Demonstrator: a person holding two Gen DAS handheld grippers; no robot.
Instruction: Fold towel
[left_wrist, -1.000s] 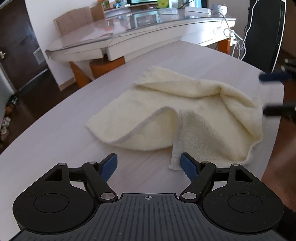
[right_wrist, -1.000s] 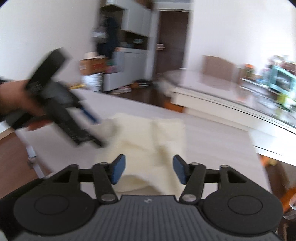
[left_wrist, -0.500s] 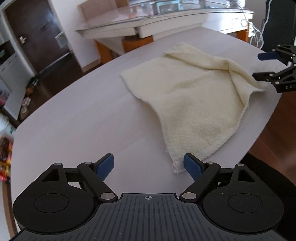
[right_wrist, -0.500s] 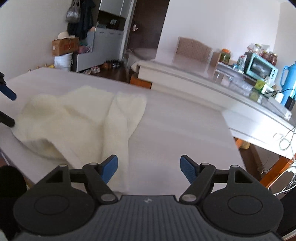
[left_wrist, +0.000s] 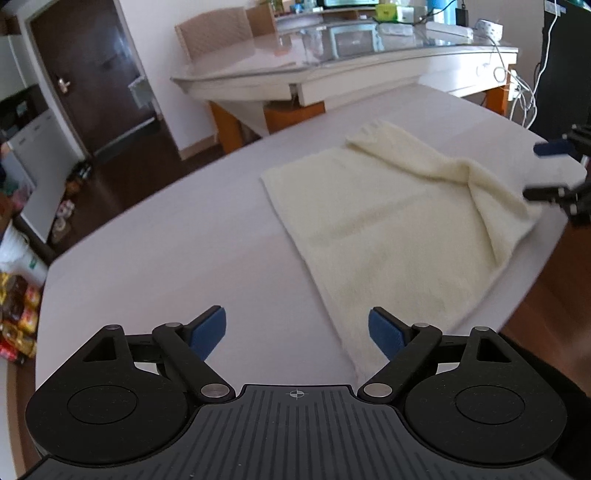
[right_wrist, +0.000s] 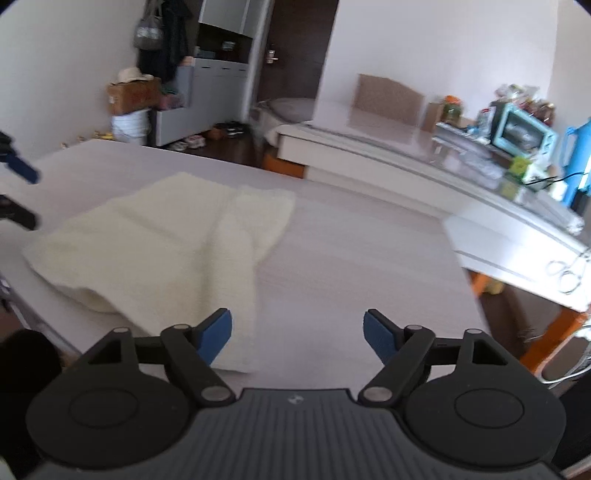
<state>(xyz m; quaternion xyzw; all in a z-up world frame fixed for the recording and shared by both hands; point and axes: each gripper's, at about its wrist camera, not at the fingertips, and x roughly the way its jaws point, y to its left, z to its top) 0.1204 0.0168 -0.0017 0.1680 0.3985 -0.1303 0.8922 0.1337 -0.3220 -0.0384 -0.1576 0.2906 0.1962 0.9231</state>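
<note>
A cream towel (left_wrist: 388, 236) lies on the pale table (left_wrist: 184, 258), spread mostly flat and reaching close to the table's near edge, where the person stands. Along its far side a strip of cloth is turned back over the rest, making a rumpled ridge that runs toward the corner nearest the right-hand tool; from the right wrist view the same towel (right_wrist: 155, 236) shows that fold as a raised band down its middle, with its near corner lying just beside the left finger of the tool. The left gripper (left_wrist: 296, 328) hangs above the table's near edge with its blue pads wide apart; only bare tabletop and the towel's near corner lie beneath the gap, and the pads press on nothing. The right gripper (right_wrist: 297, 329) is also spread, its jaws opening, with only bare tabletop between them and the towel's corner off to the left. In the left wrist view the right gripper (left_wrist: 546, 170) shows at the table's right side, its fingers apart just beside the towel's bunched corner and clear of the cloth. Behind the table stands a glass-topped desk (left_wrist: 351, 70) crowded with small things.
</note>
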